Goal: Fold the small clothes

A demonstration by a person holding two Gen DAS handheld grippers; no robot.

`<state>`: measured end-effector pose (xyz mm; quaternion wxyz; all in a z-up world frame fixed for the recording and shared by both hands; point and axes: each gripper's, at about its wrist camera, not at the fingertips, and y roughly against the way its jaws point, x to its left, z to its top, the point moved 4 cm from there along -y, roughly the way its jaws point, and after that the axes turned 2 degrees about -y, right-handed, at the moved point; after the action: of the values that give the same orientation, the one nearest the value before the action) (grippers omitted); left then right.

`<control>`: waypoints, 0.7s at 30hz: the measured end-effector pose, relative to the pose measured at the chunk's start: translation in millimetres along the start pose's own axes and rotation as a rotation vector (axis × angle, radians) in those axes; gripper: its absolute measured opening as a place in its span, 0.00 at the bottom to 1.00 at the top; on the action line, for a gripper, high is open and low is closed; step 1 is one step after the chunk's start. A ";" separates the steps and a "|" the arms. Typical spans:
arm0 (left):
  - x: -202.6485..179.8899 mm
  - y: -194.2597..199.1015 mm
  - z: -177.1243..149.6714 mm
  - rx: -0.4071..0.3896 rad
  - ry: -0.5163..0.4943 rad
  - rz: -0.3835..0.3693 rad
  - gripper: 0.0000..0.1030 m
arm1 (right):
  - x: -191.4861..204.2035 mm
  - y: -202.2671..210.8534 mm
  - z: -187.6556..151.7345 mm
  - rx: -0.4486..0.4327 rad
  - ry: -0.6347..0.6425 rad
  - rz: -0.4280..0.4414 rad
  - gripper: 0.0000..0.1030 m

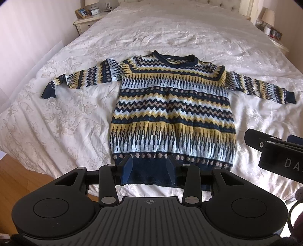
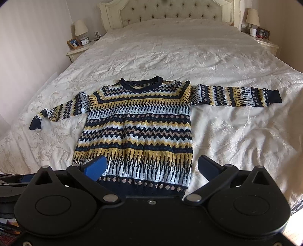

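A knitted sweater (image 1: 170, 106) (image 2: 138, 128) with navy, yellow, white and tan zigzag bands lies flat and face up on the bed, its neck at the far end and both sleeves spread sideways. My left gripper (image 1: 149, 168) is open, with its blue pads either side of the middle of the navy hem (image 1: 151, 176) and not pressing on it. My right gripper (image 2: 151, 166) is open wide over the sweater's lower right part; its left pad (image 2: 96, 167) is above the knit and its right finger (image 2: 208, 167) is above bare bedspread. The right gripper's body (image 1: 272, 149) shows at the left wrist view's right edge.
The white embroidered bedspread (image 2: 227, 66) covers the whole bed up to a tufted cream headboard (image 2: 170, 11). Nightstands with lamps stand on both sides (image 2: 79, 47) (image 2: 263, 39). Wooden floor (image 1: 22, 174) shows past the bed's near left corner.
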<state>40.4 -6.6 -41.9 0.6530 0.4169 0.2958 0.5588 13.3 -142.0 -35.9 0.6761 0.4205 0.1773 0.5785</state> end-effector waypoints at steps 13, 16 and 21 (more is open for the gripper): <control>8.4 -19.2 23.6 0.045 0.003 -0.016 0.38 | 5.1 -22.5 13.8 0.049 -0.003 -0.009 0.99; 12.3 -25.2 31.7 0.056 0.002 -0.019 0.38 | 8.1 -30.0 19.5 0.059 -0.008 -0.013 0.99; 18.3 -37.6 50.6 0.065 -0.011 -0.030 0.38 | 15.9 -43.0 29.8 0.070 -0.014 -0.021 0.99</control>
<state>105.4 -0.7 -49.2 0.6491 0.4366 0.3165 0.5365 66.4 -137.0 -47.8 0.6684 0.4460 0.1971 0.5616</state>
